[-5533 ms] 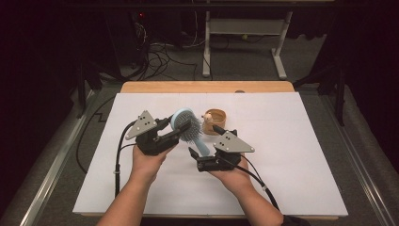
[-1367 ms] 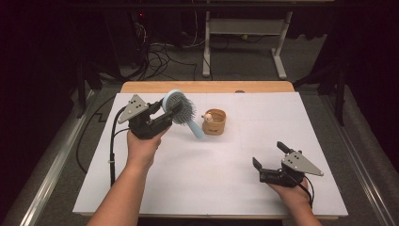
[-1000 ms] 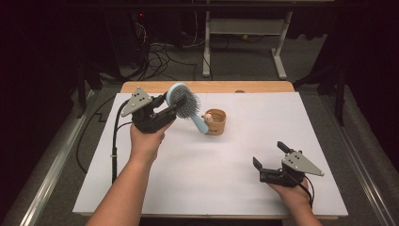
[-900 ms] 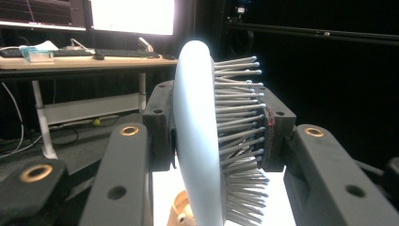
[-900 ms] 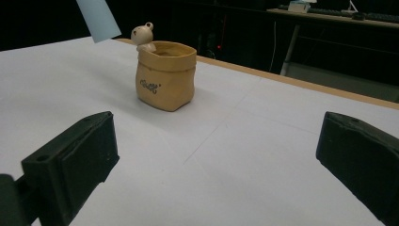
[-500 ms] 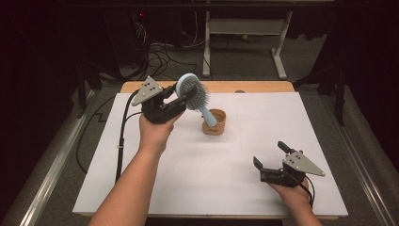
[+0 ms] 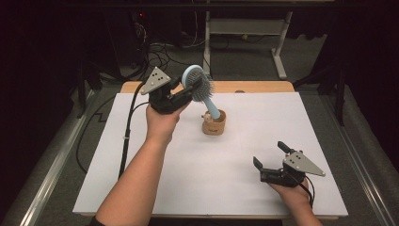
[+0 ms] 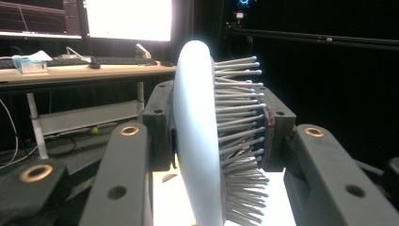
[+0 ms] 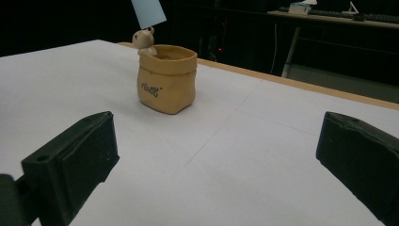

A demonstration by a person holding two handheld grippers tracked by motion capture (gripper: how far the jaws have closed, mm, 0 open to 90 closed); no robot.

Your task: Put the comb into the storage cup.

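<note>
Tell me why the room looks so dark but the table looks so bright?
High view: light falls on the white table alone, so the floor and desks behind stay black. Left gripper view: the hairbrush sits so near the camera that it looks huge, and a monitor glares white. Right gripper view: the pot looks sharp, the black jaws in front soft.

Left gripper [image 7: 184, 93] raised, clamped; right gripper [image 7: 268, 158] low (jaws wide apart)
</note>
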